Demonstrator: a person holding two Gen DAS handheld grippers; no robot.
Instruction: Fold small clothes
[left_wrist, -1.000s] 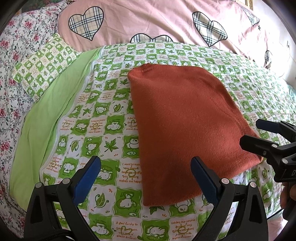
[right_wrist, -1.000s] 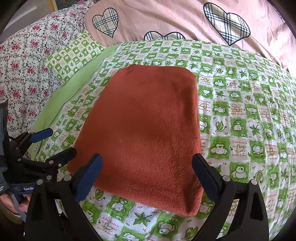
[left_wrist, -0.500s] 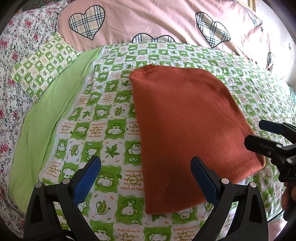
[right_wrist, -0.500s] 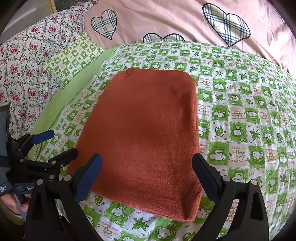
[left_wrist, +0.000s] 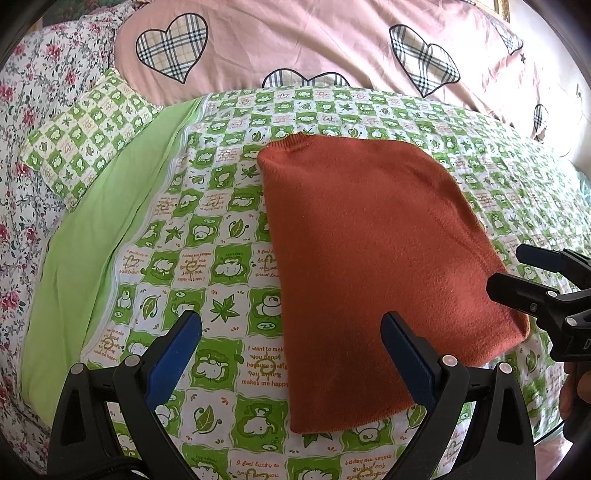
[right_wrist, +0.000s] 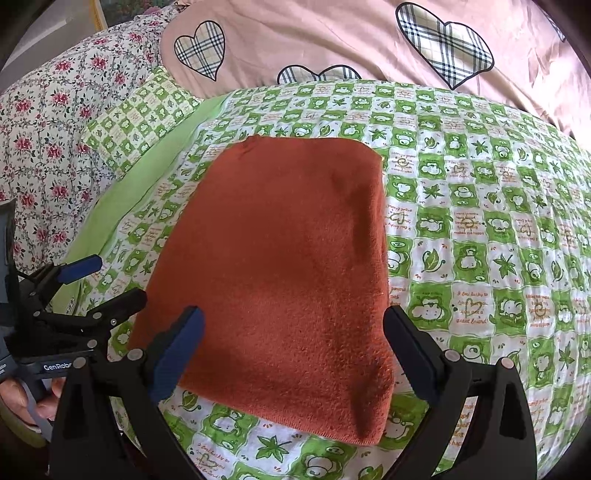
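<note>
Folded rust-orange garment (left_wrist: 373, 266) lies flat on green checked bedspread (left_wrist: 207, 258) | left gripper (left_wrist: 291, 354) spread wide, empty | right gripper (right_wrist: 293, 343) spread wide at garment's six-o'clock edge, empty

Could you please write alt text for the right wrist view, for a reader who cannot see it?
A folded rust-orange garment lies flat on a green-and-white checked bedspread, framed by the open right gripper. The left gripper, also open, is at left; a pink heart-print duvet lies behind.
</note>
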